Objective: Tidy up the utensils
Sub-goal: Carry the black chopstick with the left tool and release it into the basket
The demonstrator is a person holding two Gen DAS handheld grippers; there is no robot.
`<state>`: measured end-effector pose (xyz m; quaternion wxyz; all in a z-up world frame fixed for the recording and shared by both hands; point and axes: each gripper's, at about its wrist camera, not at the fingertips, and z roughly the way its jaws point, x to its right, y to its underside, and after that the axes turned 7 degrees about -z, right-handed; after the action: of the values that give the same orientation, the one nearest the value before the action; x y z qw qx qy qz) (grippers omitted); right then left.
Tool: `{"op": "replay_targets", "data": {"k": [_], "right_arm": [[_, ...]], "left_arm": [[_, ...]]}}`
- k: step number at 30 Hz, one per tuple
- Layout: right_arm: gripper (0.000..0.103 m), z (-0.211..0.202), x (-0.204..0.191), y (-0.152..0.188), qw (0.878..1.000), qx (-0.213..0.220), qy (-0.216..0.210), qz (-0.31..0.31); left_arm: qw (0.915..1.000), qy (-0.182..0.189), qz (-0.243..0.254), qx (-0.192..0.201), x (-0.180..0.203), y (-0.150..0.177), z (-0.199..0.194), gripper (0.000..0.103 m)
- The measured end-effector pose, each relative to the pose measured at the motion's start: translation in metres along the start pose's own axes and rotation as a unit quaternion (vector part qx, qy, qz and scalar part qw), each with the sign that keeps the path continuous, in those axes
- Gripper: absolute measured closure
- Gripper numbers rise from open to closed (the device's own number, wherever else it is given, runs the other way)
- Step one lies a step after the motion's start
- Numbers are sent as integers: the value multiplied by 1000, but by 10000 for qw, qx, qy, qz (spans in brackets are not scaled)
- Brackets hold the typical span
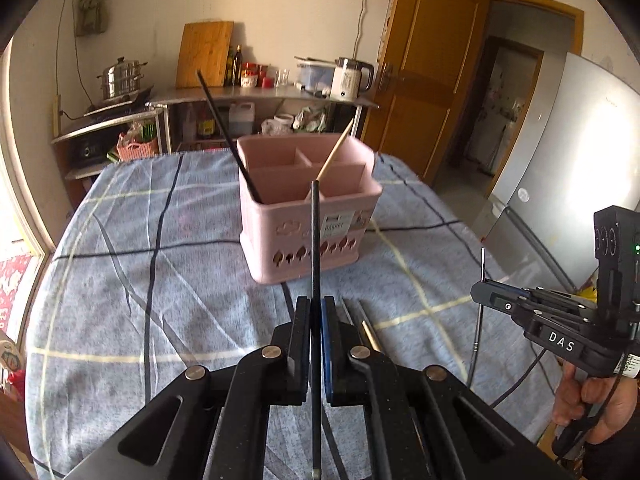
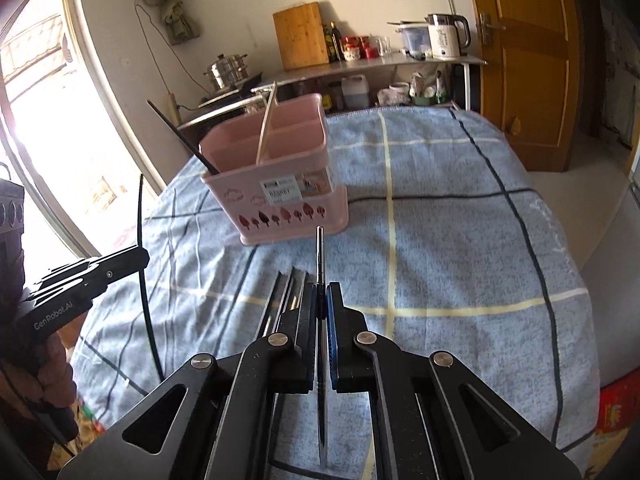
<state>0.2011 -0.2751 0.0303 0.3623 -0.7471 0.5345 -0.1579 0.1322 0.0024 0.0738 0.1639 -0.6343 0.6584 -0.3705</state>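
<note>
A pink divided utensil basket (image 1: 308,216) stands on the blue plaid cloth; it also shows in the right wrist view (image 2: 276,184). A black chopstick (image 1: 228,136) and a wooden chopstick (image 1: 336,150) lean in it. My left gripper (image 1: 316,308) is shut on a black chopstick (image 1: 315,240) that points up in front of the basket. My right gripper (image 2: 321,292) is shut on a metal utensil (image 2: 320,252); this gripper also shows in the left wrist view (image 1: 484,294). Several more utensils (image 2: 288,288) lie on the cloth below the grippers.
The table is covered by the blue cloth (image 2: 440,240). Behind it are a steel counter (image 1: 260,96) with a kettle (image 1: 352,78), a cutting board and a pot. A wooden door (image 1: 432,60) and a fridge (image 1: 560,160) stand at the right.
</note>
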Motion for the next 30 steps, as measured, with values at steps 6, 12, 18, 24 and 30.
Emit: {"op": "replay_targets", "data": {"k": [6,12,18,24,30], "right_arm": [[98,-20,-2,-19,9995,312,-28,-74],[98,-29,-4,-28,9989,447,-66,-144],[98,-28,-9,-36,9985,482,-135,-242],[98,-25,-18,-56,9973,597,-192,-371],[98,-20,-27,-90,9949,871,-212,-468]], "left_arm": [[9996,151,59,220,5,-18,-21,99],[9992,240,68,303,7,-28,-29,99],[9993,303,-30,217,3,-40,-26,99],[9991,290,-61,299,1,-68,-26,99],[9975,317,-176,605,-3,-111,-31,99]]}}
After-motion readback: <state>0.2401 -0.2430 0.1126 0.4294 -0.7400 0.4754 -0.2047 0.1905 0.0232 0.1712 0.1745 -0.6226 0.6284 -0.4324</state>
